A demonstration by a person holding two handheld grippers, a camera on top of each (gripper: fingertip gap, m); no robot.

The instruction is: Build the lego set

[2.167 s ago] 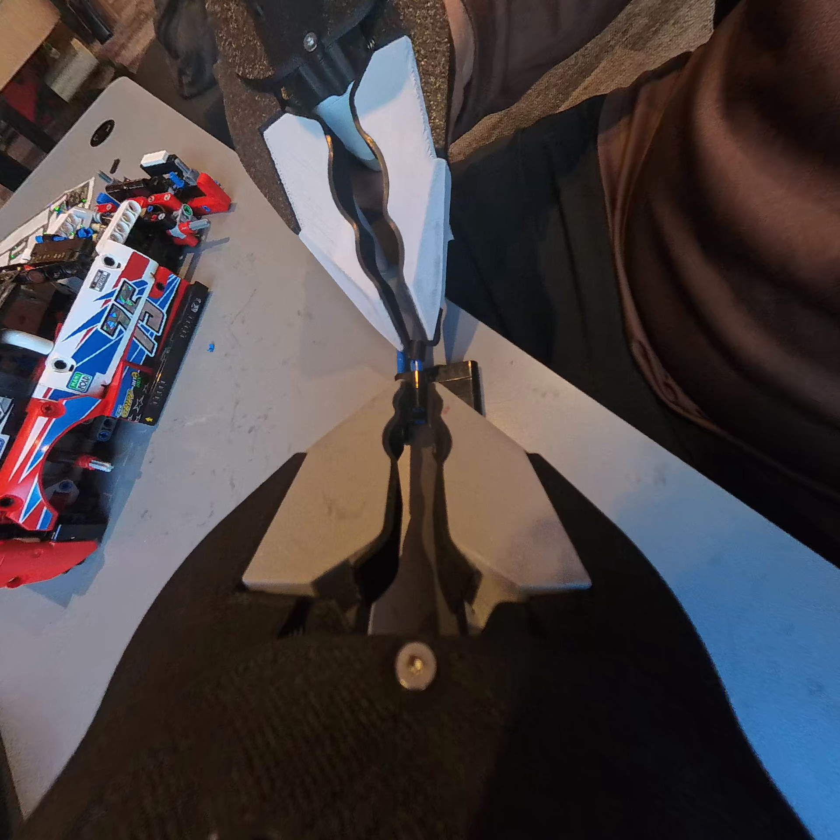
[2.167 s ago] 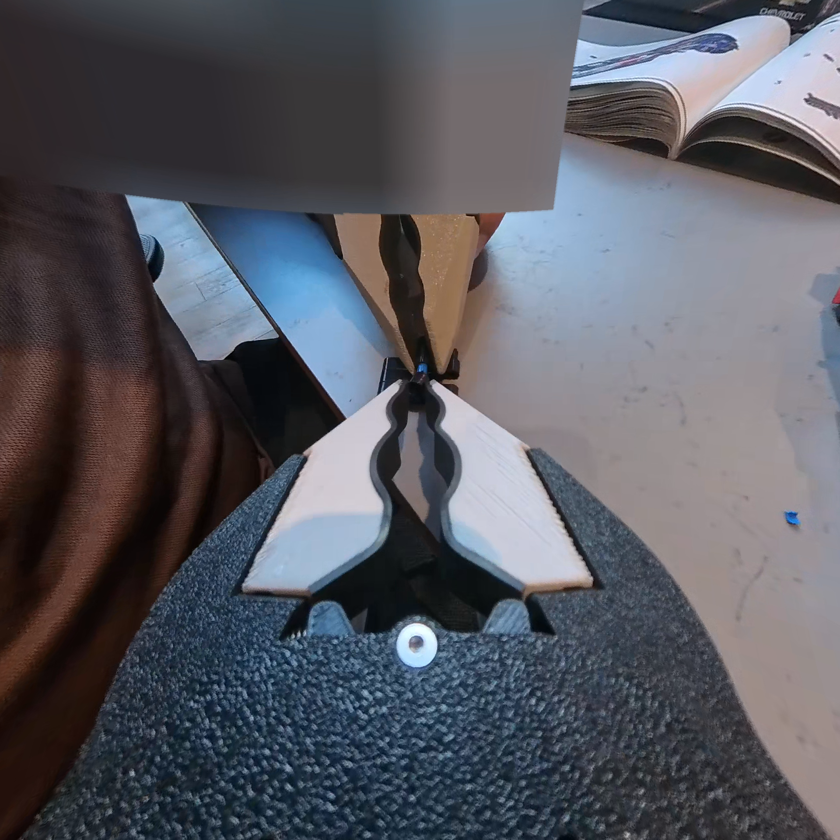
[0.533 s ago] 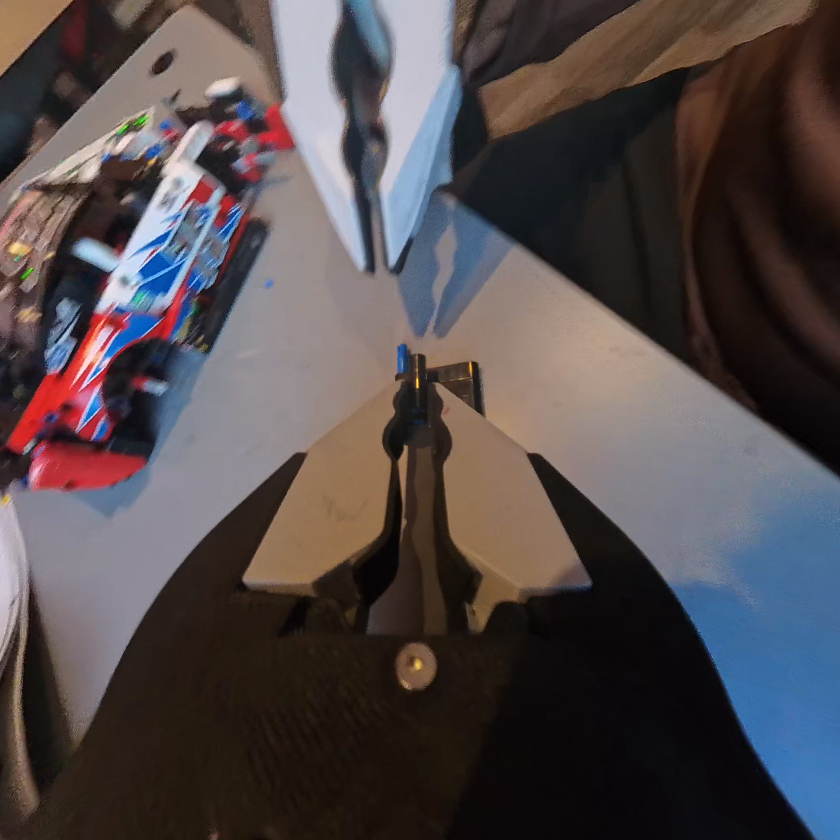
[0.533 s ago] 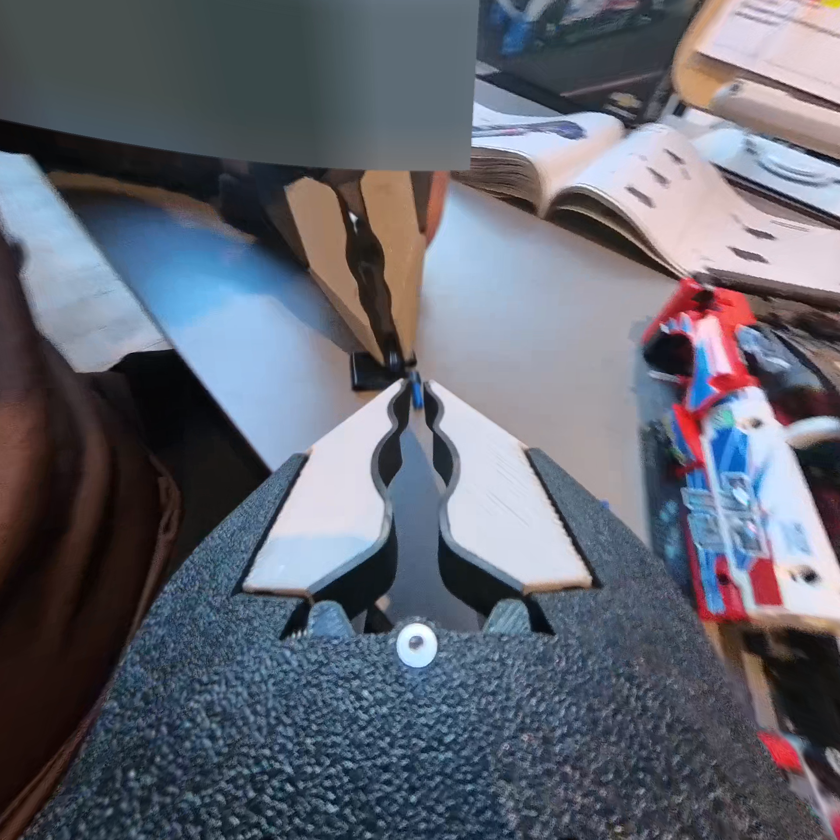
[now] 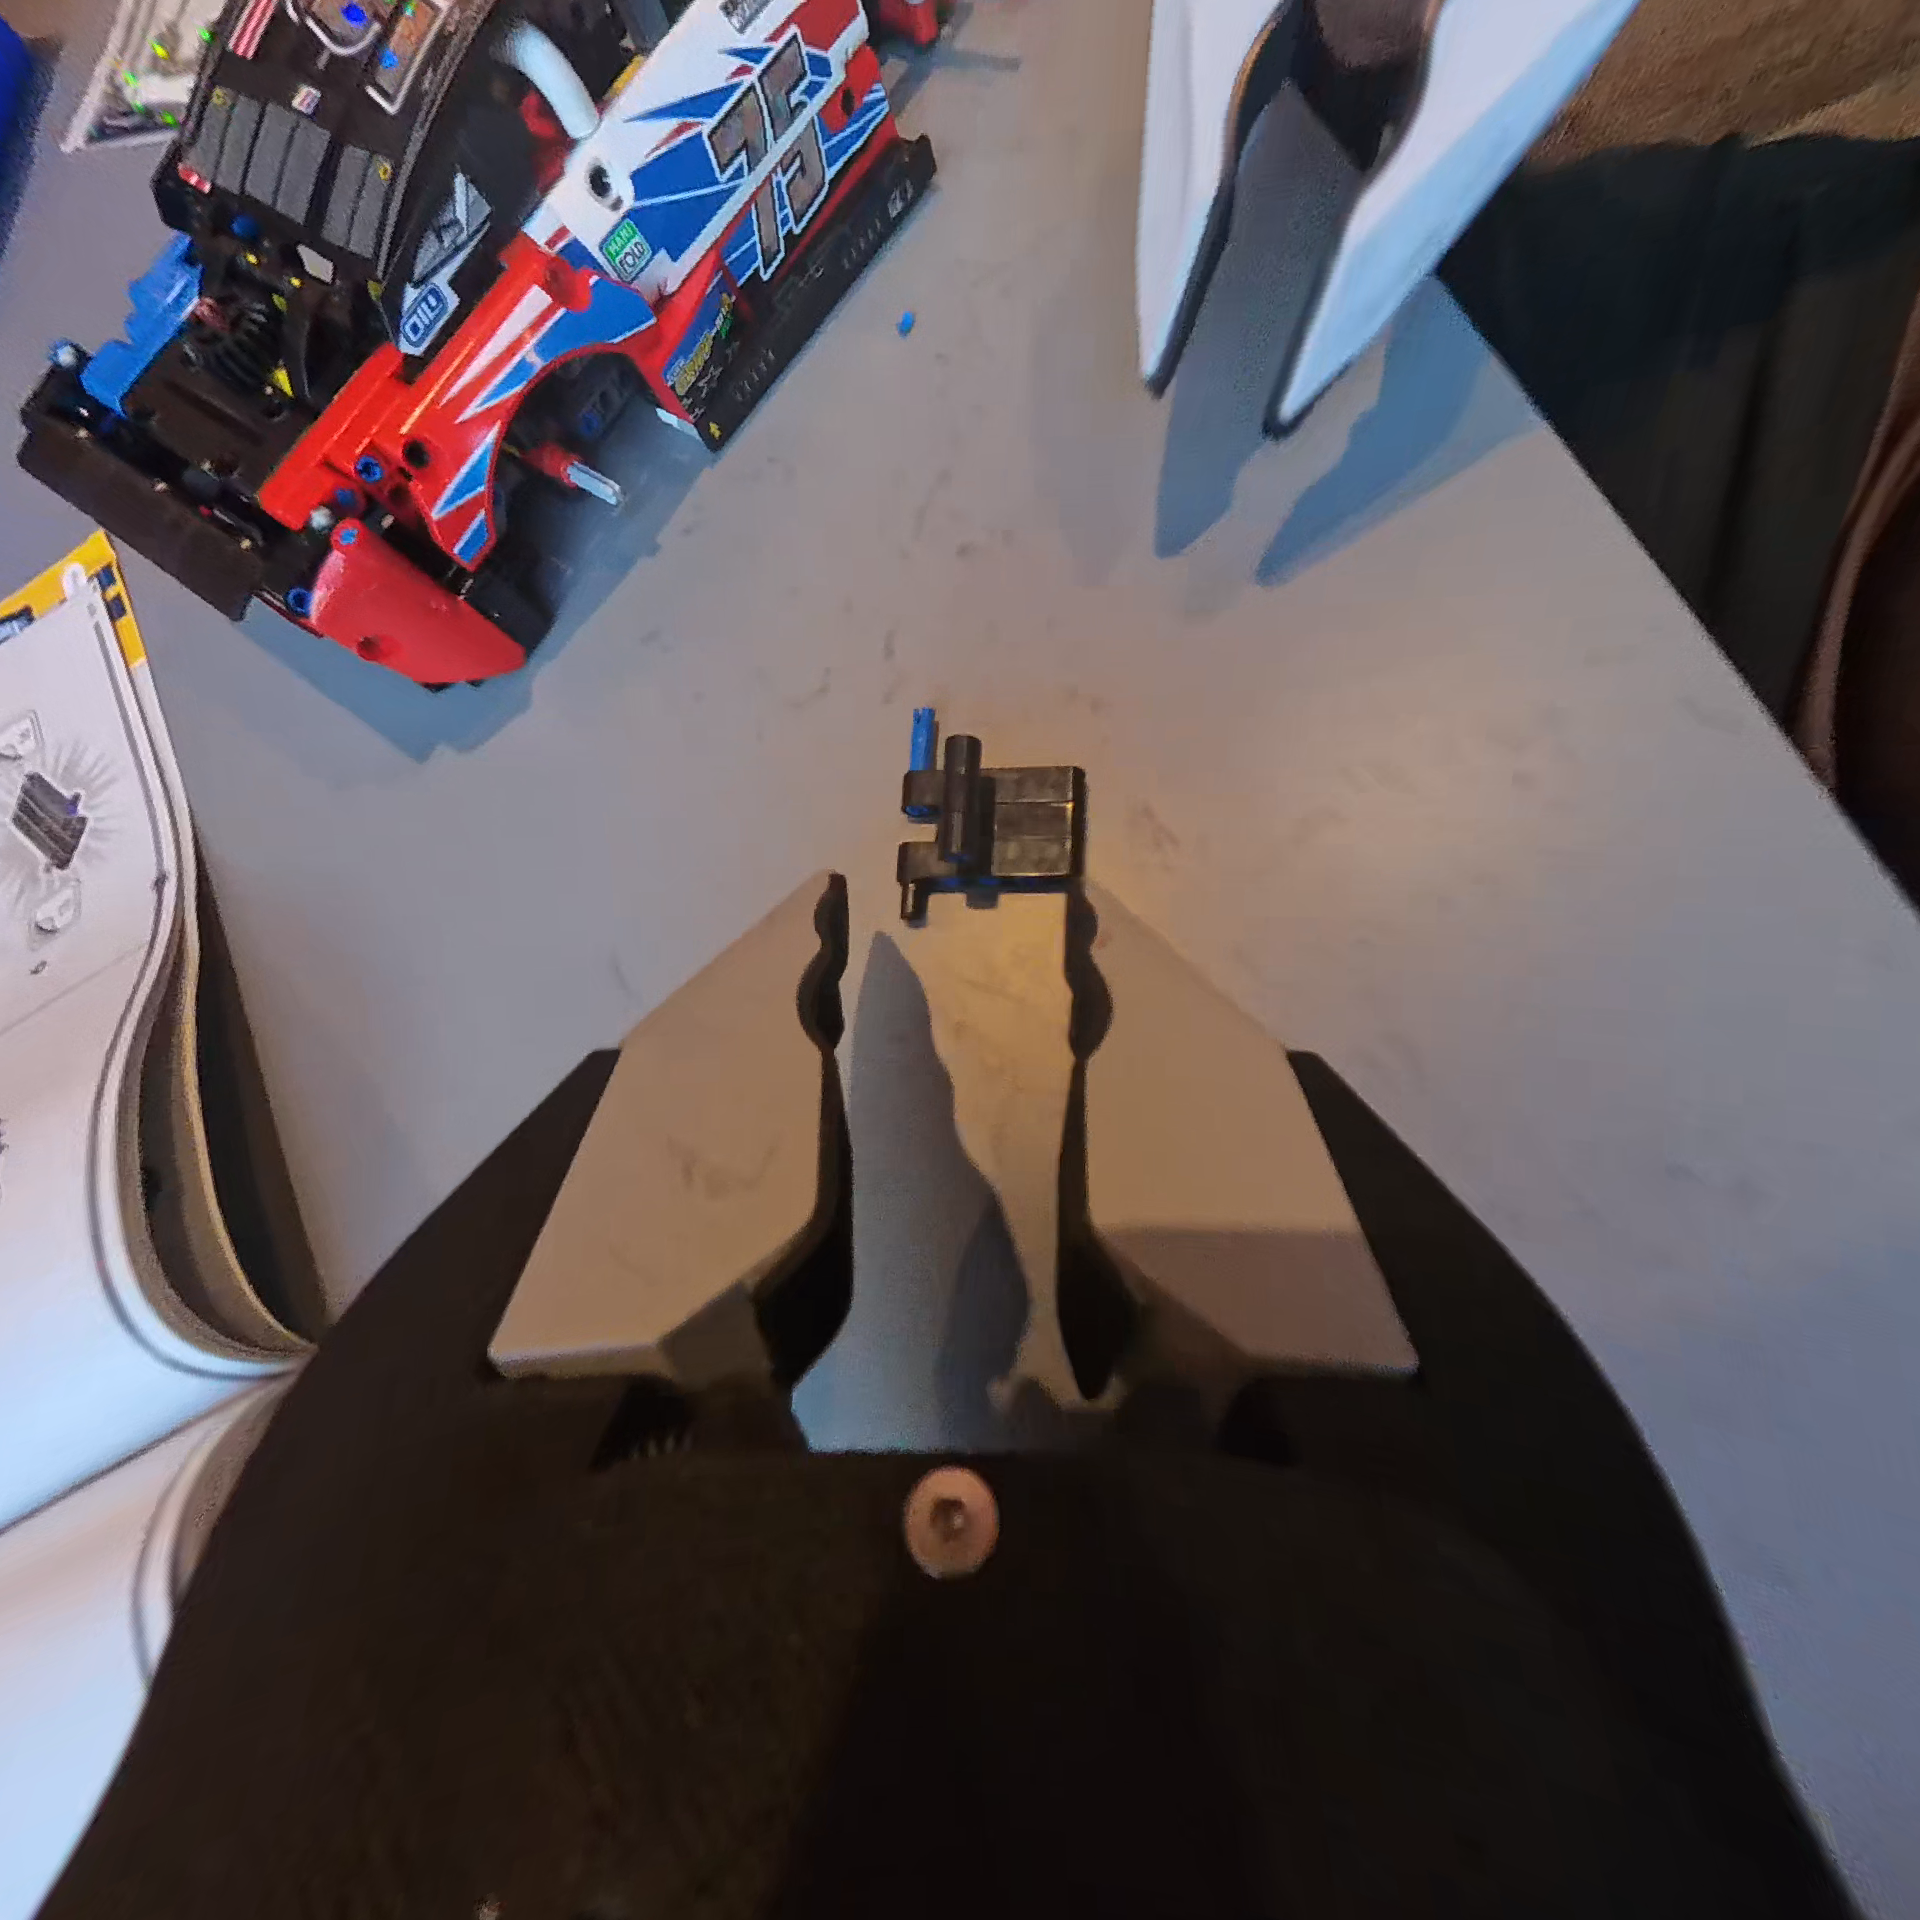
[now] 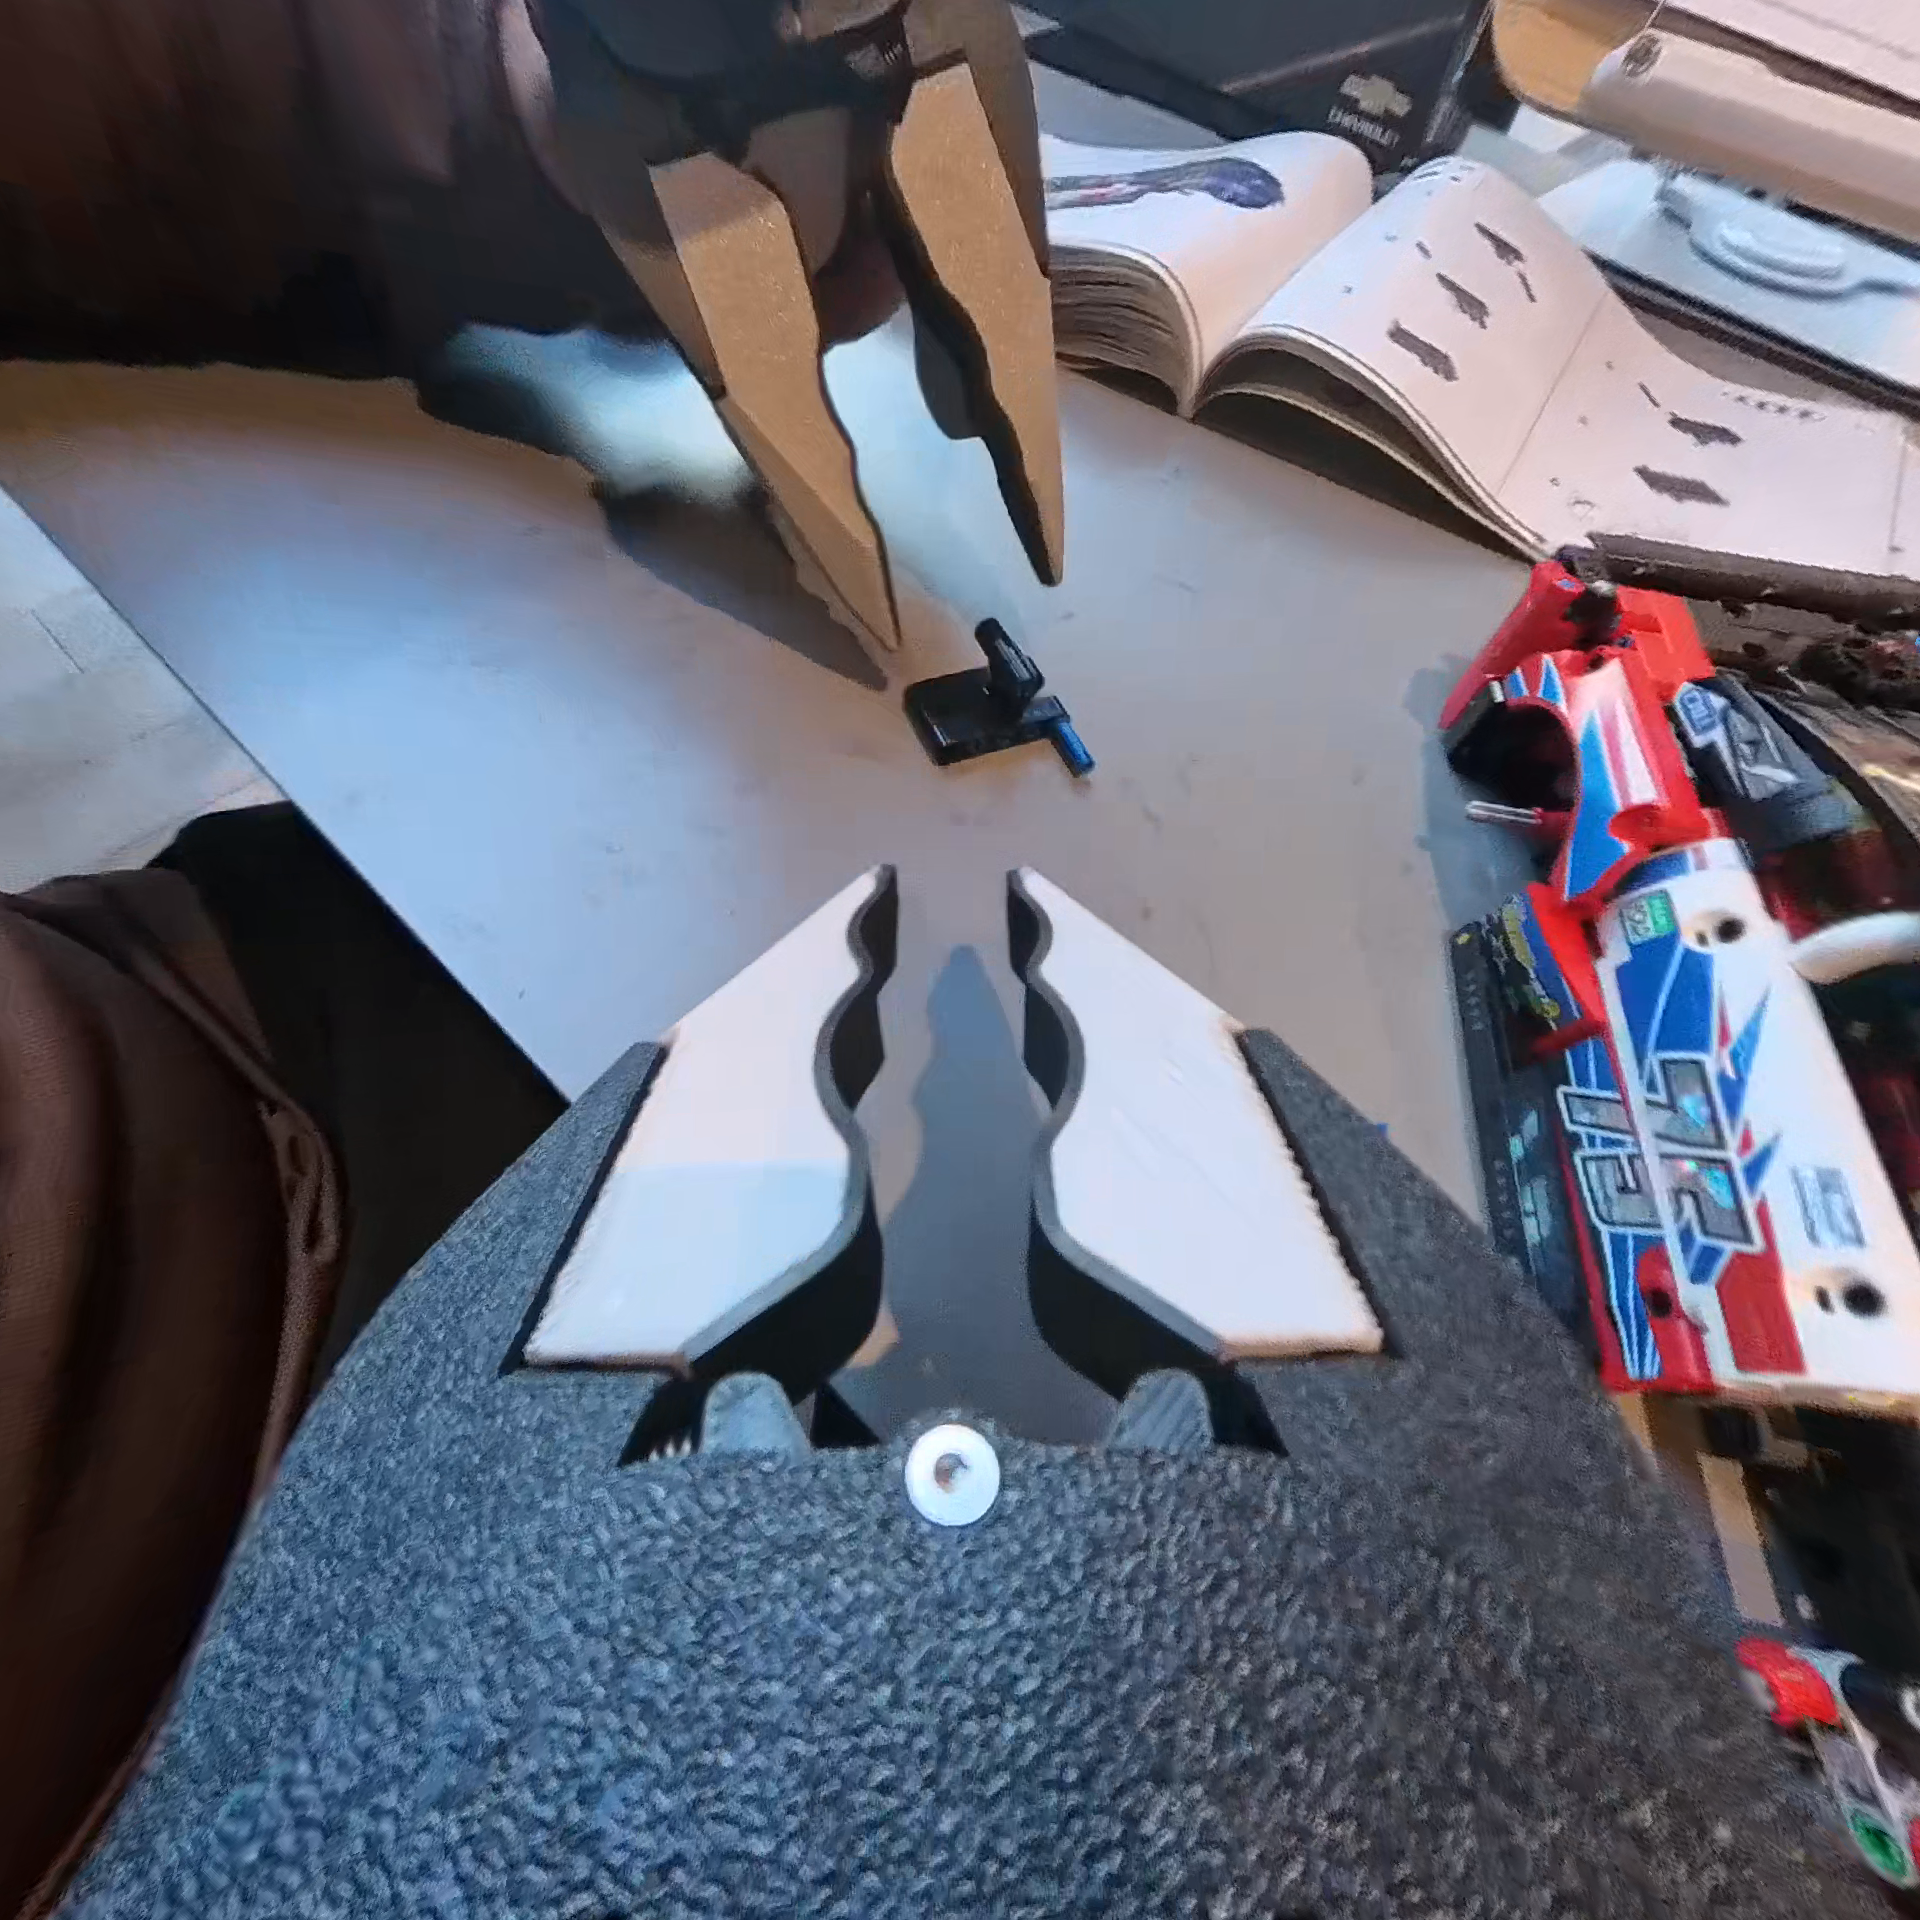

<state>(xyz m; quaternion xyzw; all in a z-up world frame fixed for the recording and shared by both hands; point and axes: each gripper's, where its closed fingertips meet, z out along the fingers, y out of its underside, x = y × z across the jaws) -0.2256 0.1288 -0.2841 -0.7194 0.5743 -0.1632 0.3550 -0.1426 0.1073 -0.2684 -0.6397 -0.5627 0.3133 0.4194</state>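
Left wrist view: left claw (image 5: 951, 899) spread apart, empty, small black piece with a blue pin (image 5: 987, 821) lying free on the surface (image 5: 1455, 935) at 12 o'clock just off its tips, likely parked for regrasping. Right claw (image 6: 951, 883) also apart, empty; race car (image 5: 499, 312) at 10 o'clock is cut off, and the piece's underside is hidden.

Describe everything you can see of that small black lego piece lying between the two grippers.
The small black lego piece is a little subassembly of shiny black plastic: a flat ribbed block with a short upright black stub and a blue pin sticking out at one end. It lies flat on the grey table, nothing gripping it, just beyond the open left gripper; the right gripper stays clear.
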